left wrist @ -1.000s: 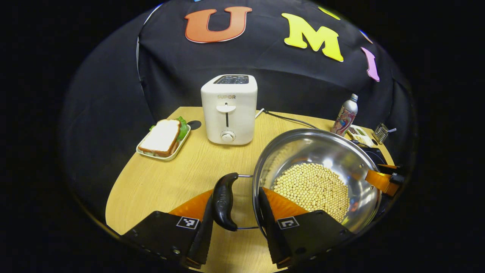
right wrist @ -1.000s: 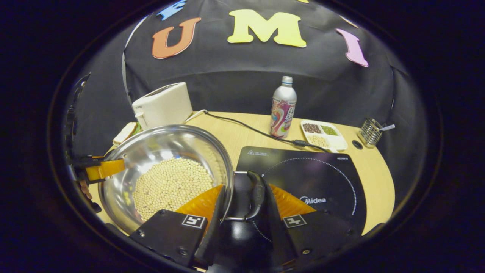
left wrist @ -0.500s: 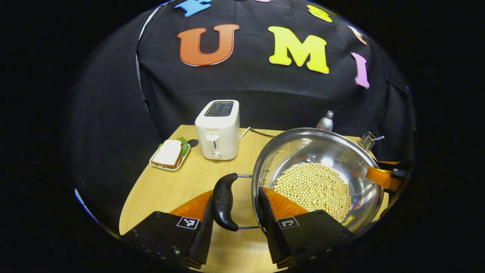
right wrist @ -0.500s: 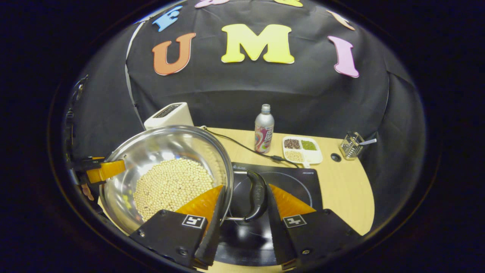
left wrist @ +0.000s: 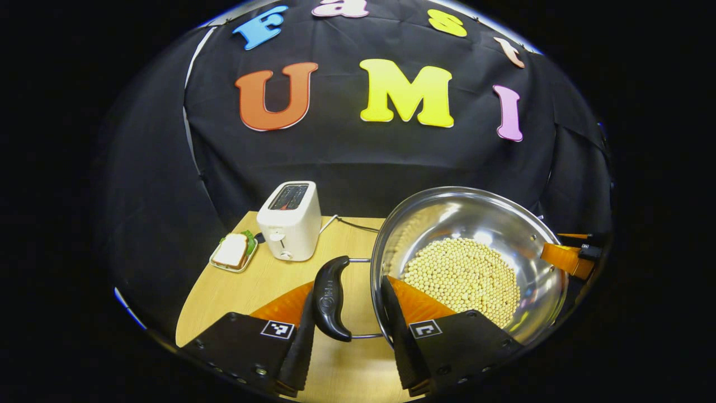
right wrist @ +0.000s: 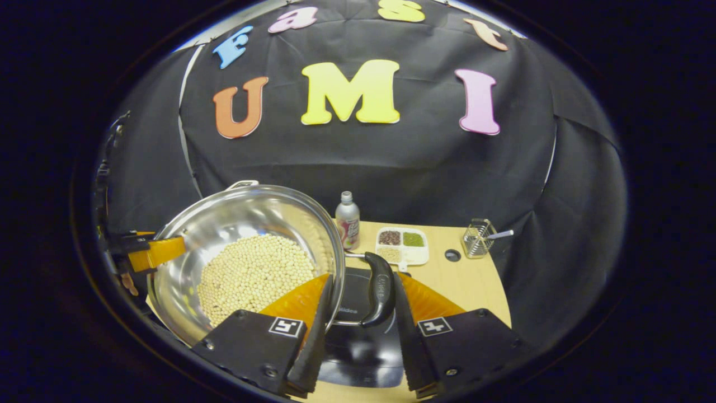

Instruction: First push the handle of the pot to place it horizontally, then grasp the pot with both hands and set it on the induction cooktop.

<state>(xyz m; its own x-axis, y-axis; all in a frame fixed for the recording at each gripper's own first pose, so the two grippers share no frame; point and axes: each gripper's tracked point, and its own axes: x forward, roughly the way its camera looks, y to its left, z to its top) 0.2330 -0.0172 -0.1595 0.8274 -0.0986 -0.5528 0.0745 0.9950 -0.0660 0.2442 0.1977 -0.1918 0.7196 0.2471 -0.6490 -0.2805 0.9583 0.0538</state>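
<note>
A steel pot holding pale beans hangs in the air above the wooden table. My left gripper is shut across the pot's black left handle and the rim beside it. My right gripper is shut the same way on the black right handle of the pot. Below the right handle lies the black induction cooktop. The pot and my fingers hide much of it. Each view shows the other gripper at the pot's far rim.
A white toaster and a sandwich on a small tray stand at the table's back left. A bottle, a divided tray of grains and a wire holder sit behind the cooktop.
Both grippers have risen with the pot held between them. The table, toaster and cooktop now look smaller and lower in both views. The grip on both handles is unchanged.
</note>
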